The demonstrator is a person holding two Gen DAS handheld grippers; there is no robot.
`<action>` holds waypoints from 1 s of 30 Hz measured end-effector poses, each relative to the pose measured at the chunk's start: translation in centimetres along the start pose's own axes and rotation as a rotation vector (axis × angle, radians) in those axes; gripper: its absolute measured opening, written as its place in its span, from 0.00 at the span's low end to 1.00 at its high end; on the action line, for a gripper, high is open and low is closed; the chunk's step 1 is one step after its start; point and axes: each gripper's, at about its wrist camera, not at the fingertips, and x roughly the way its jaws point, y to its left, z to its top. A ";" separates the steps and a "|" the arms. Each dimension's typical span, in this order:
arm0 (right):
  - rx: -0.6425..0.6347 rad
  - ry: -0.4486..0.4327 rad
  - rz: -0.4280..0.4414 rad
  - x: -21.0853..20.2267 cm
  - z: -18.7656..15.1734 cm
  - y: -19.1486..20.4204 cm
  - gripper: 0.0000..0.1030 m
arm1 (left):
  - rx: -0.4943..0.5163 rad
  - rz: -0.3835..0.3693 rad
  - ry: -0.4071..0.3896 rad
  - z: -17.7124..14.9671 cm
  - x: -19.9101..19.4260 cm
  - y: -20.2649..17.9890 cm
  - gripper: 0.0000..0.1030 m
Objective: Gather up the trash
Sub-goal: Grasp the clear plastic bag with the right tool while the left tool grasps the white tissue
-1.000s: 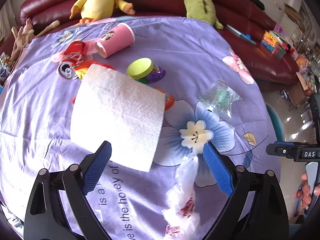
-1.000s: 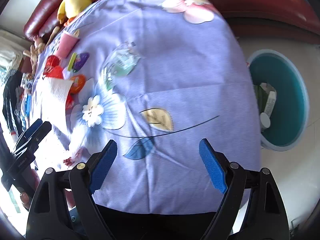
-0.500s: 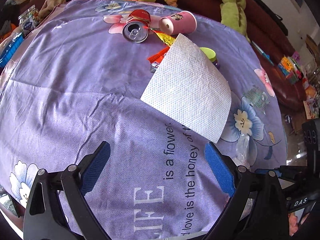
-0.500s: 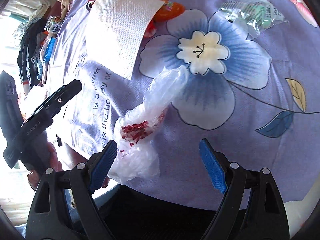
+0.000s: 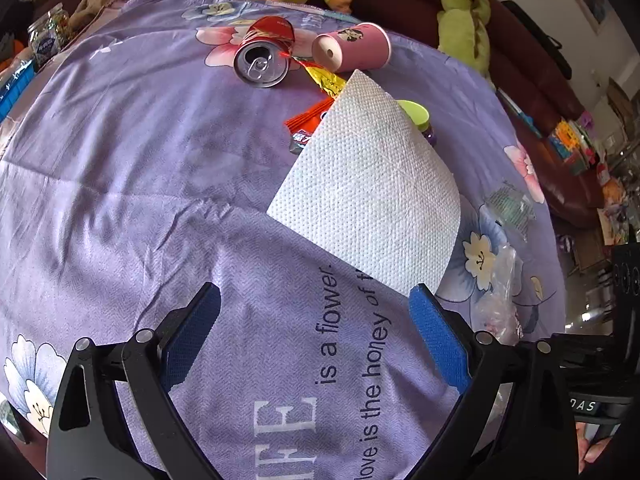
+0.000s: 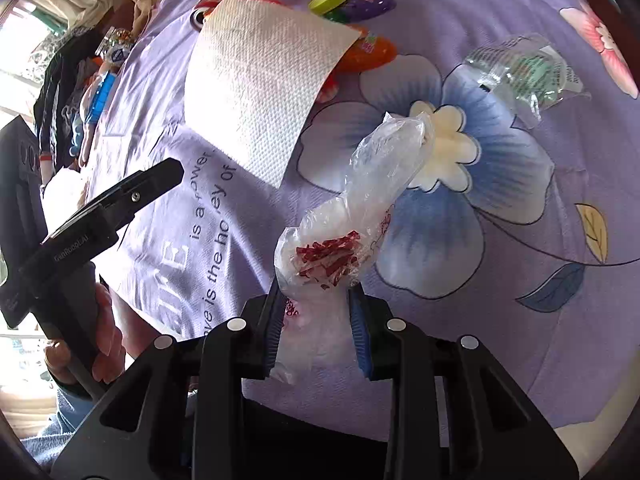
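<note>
Since half a second ago we are seeing the right gripper (image 6: 316,320) closing, and its jaws are now pinching the crumpled plastic bag (image 6: 360,216) at its near end. Going left to right: our left gripper (image 5: 316,332) is hovering open and empty over the purple tabletop (image 5: 140,168), with the paper towel (image 5: 372,204) lying just beyond its right fingertip. The bag is lying near the tabletop's edge, its far end trailing over the printed flower. We are judging it featherlight, limp and slippery, so gripping the bunched part is looking safest.
</note>
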 end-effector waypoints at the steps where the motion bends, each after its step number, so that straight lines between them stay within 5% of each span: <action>1: 0.017 -0.014 -0.003 -0.4 0.3 -0.7 0.28 | 0.004 -0.006 -0.001 0.3 0.3 -0.6 0.92; 10: 0.135 -0.069 -0.001 -2.2 1.2 -6.0 0.29 | 0.077 0.059 -0.012 2.9 3.9 -5.7 0.92; 19: 0.163 -0.033 0.032 -0.8 0.8 -7.9 0.30 | 0.102 0.101 -0.002 2.0 5.7 -6.1 0.91; 22: 0.165 -0.032 0.050 -0.6 0.7 -8.2 0.31 | 0.112 0.158 -0.024 1.7 5.4 -6.2 0.74; 26: 0.172 -0.036 0.071 -0.9 0.0 -9.0 0.31 | 0.097 0.175 -0.040 1.3 4.5 -5.7 0.35; 30: 0.192 -0.039 0.091 -1.0 -0.8 -10.2 0.31 | 0.052 0.153 -0.037 0.6 3.3 -4.8 0.22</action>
